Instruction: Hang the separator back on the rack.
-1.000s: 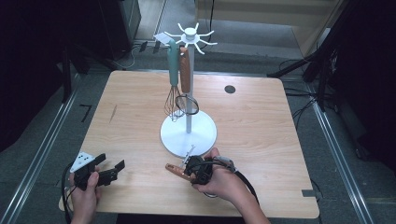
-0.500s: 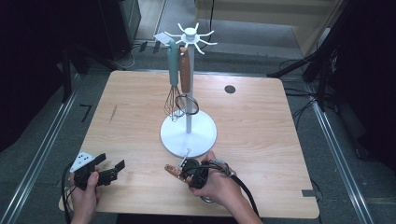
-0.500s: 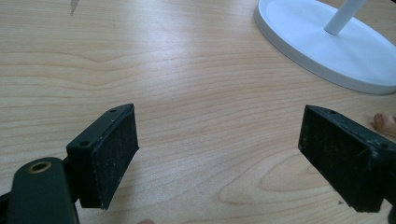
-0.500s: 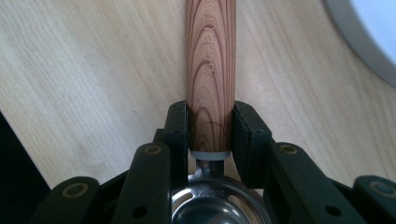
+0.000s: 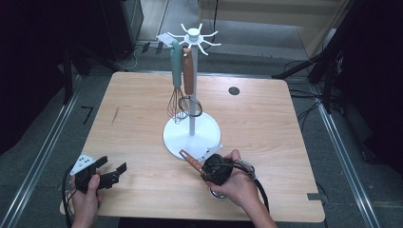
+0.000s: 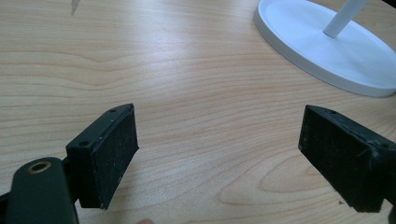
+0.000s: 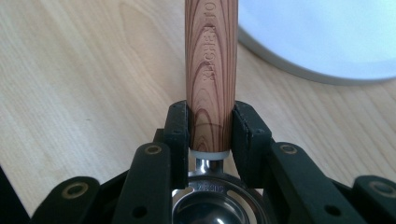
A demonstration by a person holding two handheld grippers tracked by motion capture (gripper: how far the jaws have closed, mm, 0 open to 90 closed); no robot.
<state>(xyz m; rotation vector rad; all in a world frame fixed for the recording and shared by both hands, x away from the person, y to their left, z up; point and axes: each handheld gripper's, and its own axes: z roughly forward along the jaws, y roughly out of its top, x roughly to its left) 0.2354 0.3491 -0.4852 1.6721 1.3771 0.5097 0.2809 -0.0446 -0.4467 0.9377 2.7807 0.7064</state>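
My right gripper (image 5: pixel 210 169) is near the table's front edge, just in front of the white stand's base (image 5: pixel 192 135). It is shut on a utensil's wooden handle (image 7: pixel 211 70), and its jaws have just been closing on it. In the right gripper view the pads (image 7: pixel 180 130) press both sides of the handle's lower end, above a steel bowl (image 7: pixel 210 205). The handle (image 5: pixel 190 160) points toward the base. My left gripper (image 5: pixel 110 169) rests at the front left, open, with bare wood between its pads (image 6: pixel 114 154).
On the stand's pole hang a teal-handled whisk (image 5: pixel 177 61) and a wood-handled utensil (image 5: pixel 188 71). The base (image 6: pixel 336 51) lies ahead and right of my left gripper. A dark round hole (image 5: pixel 234 90) sits at the table's back right. Cables trail off the front edge.
The right hand has shifted a little with the wood-handled utensil, and the handle's free end now lies closer to the stand's base. The left hand has stayed put.
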